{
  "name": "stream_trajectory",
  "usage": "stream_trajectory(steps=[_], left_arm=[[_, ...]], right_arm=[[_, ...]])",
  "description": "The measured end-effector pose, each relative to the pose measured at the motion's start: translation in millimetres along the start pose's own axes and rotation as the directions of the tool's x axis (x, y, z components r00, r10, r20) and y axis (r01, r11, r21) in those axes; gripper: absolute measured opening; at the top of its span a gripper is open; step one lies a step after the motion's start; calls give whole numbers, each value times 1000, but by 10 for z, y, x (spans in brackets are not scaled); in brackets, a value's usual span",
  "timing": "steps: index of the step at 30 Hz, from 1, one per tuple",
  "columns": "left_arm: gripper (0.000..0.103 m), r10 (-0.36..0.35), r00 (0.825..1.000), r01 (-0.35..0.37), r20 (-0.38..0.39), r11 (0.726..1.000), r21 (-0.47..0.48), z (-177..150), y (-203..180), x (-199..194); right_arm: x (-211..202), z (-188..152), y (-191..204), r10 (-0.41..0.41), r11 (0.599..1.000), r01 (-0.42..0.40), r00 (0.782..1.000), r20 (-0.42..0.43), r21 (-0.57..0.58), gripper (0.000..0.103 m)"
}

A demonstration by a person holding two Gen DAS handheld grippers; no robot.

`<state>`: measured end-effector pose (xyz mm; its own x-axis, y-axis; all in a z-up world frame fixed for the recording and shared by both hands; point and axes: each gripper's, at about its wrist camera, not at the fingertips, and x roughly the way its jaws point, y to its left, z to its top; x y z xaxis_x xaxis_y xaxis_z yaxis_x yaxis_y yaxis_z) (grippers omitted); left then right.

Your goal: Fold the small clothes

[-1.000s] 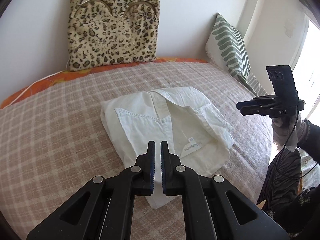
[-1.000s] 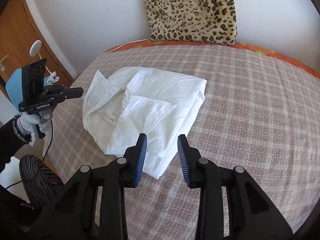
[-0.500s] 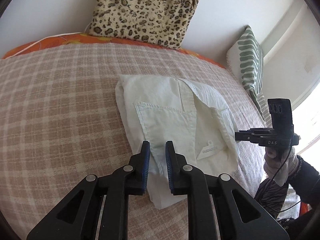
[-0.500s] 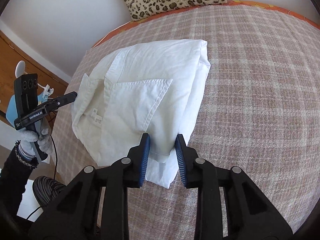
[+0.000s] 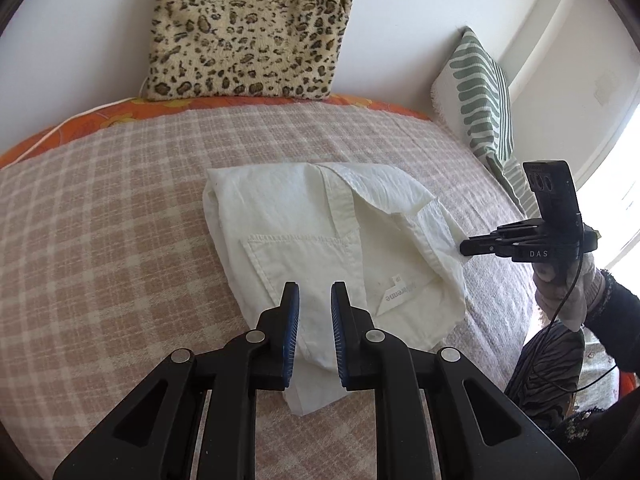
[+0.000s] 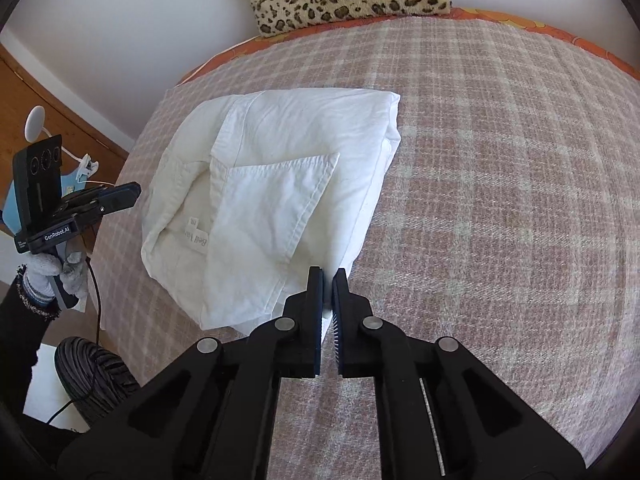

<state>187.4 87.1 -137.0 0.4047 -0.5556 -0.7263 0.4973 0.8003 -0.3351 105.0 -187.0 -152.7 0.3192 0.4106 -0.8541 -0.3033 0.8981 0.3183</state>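
A small white shirt (image 5: 320,240), partly folded with its chest pocket and neck label showing, lies on the pink checked bedspread (image 5: 100,240). My left gripper (image 5: 315,292) is open, its fingers over the shirt's near edge. In the right wrist view the shirt (image 6: 272,184) lies ahead and my right gripper (image 6: 327,276) is shut on the shirt's near corner. The right gripper also shows in the left wrist view (image 5: 468,247) at the shirt's right edge. The left gripper shows in the right wrist view (image 6: 134,191), left of the shirt.
A leopard-print cushion (image 5: 248,28) leans on the white wall at the bed's head. A green-striped pillow (image 5: 480,96) stands at the right. The bed's edge and a wooden door (image 6: 48,120) are to the left in the right wrist view.
My right gripper has closed on the shirt's near corner. My left gripper has opened wider and turned back toward the shirt's middle.
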Motion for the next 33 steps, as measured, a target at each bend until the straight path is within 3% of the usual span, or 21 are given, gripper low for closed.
stream_trajectory(steps=[6, 10, 15, 17, 22, 27, 30, 33], left_arm=[[14, 24, 996, -28, 88, 999, 37, 556, -63, 66], [14, 31, 997, -35, 66, 997, 65, 755, -126, 332], [14, 72, 997, -72, 15, 996, 54, 802, -50, 686], [14, 77, 997, -76, -7, 997, 31, 771, 31, 809], [14, 93, 994, -93, -53, 996, 5, 503, 228, 1077], [14, 86, 996, -86, -10, 996, -17, 461, 257, 976], [14, 81, 996, -81, 27, 997, -12, 557, 206, 866], [14, 108, 993, -109, 45, 994, 4, 609, 210, 794]], right_arm=[[-346, 415, 395, -84, 988, 107, 976, 200, -111, 8], [-278, 712, 597, -40, 986, 72, 978, 206, -149, 8], [191, 1082, 375, -126, 985, 146, 974, 189, -94, 8], [399, 1123, 230, -114, 992, 121, 983, 147, -44, 9], [732, 981, 135, -177, 979, 188, 977, 120, -83, 8], [588, 1036, 196, -179, 978, 192, 973, 149, -80, 9], [423, 1139, 375, -84, 988, 108, 976, 203, -113, 11], [522, 1226, 583, -59, 983, 88, 982, 178, -158, 12]])
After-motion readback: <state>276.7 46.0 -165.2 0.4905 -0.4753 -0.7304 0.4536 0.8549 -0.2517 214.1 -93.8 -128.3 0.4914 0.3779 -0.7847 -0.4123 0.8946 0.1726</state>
